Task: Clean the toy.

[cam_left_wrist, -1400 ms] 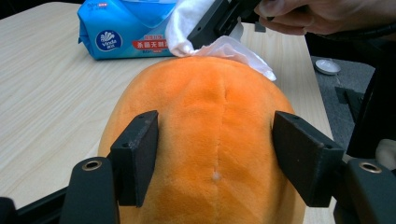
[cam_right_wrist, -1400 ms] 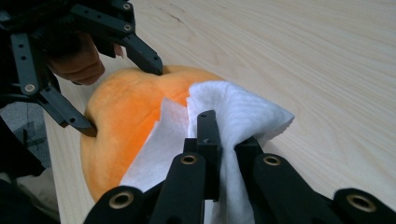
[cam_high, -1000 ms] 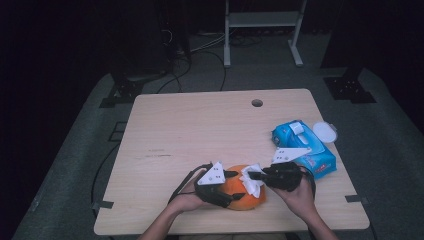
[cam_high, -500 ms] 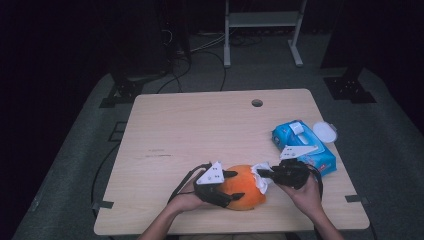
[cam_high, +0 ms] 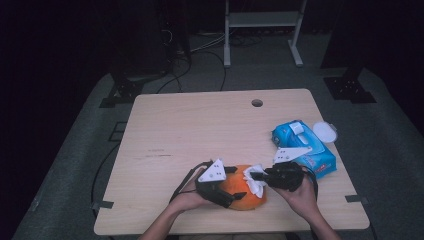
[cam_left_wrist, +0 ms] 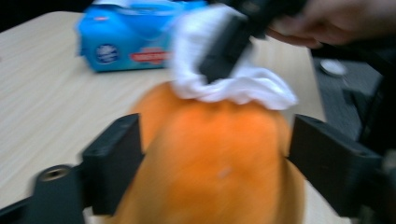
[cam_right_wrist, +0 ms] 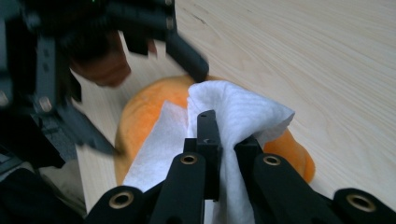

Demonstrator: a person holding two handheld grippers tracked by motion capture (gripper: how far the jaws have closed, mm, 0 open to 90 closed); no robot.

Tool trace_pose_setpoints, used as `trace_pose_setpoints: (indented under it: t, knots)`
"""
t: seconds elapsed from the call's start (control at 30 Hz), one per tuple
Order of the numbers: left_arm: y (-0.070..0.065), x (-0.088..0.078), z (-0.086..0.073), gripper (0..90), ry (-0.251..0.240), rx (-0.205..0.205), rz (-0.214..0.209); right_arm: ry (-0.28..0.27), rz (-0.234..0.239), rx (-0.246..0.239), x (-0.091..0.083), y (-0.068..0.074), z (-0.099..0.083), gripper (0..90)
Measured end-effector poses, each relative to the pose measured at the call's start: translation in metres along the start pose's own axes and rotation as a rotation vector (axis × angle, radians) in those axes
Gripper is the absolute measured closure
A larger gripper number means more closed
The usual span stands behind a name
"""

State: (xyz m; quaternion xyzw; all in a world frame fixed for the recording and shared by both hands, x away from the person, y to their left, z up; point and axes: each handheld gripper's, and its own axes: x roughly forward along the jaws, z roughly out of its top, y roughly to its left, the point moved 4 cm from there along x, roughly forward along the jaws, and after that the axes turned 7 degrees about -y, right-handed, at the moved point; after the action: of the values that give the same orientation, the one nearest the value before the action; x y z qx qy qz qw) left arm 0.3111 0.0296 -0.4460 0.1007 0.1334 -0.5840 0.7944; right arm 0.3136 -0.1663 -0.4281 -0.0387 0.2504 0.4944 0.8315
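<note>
Widening just now, left gripper (cam_high: 235, 192) fingers straddle the orange pumpkin (cam_left_wrist: 210, 158); right gripper (cam_right_wrist: 219, 140) pinches a white wipe (cam_right_wrist: 233, 116), wiping unfinished.

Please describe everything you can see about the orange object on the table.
The orange object is rounded and smooth, with a matte skin, perhaps a small pumpkin or a soft toy; I cannot tell which. It lies near the front edge of the wooden table. The left gripper has it between its jaws, which have just been opening. A crumpled white wipe, pinched by the right gripper, rests on its top.
</note>
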Motion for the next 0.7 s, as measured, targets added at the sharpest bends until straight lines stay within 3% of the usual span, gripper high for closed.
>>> trace_pose_setpoints:
  t: [0.07, 0.13, 0.23, 0.37, 0.4, 0.47, 0.57, 0.63, 0.7]
  knots:
    - [0.009, -0.002, -0.006, 12.4, 0.01, -0.062, 0.018, 0.008, -0.009, 0.002, -0.003, -0.004, -0.002, 85.0]
    - [0.009, 0.0, -0.011, 16.8, 0.012, -0.109, -0.005, 0.005, -0.018, 0.015, -0.006, -0.01, -0.005, 84.9]
    - [0.002, 0.004, -0.008, 24.3, 0.028, -0.059, 0.0, 0.005, -0.025, 0.027, -0.007, -0.012, -0.005, 85.0]
    - [-0.011, 0.009, 0.0, 26.0, 0.039, 0.0, 0.004, -0.018, 0.002, 0.012, -0.004, -0.002, 0.001, 85.0]
    - [-0.014, 0.01, 0.001, 25.8, 0.047, 0.021, 0.006, -0.021, 0.021, 0.004, -0.002, 0.002, 0.003, 85.0]
    - [-0.014, 0.009, 0.002, 23.5, 0.054, 0.038, 0.006, -0.001, 0.014, -0.035, 0.002, 0.009, 0.005, 85.0]
    - [-0.006, 0.004, 0.0, 18.0, 0.024, -0.011, -0.007, 0.005, 0.025, -0.028, 0.002, 0.007, 0.003, 85.0]
    - [0.001, 0.004, -0.005, 11.7, 0.03, -0.062, -0.002, 0.0, 0.028, -0.023, -0.001, 0.003, 0.001, 84.9]
    - [0.004, 0.006, -0.011, 12.5, 0.028, -0.104, -0.02, -0.001, 0.025, -0.018, -0.004, 0.0, 0.0, 84.9]
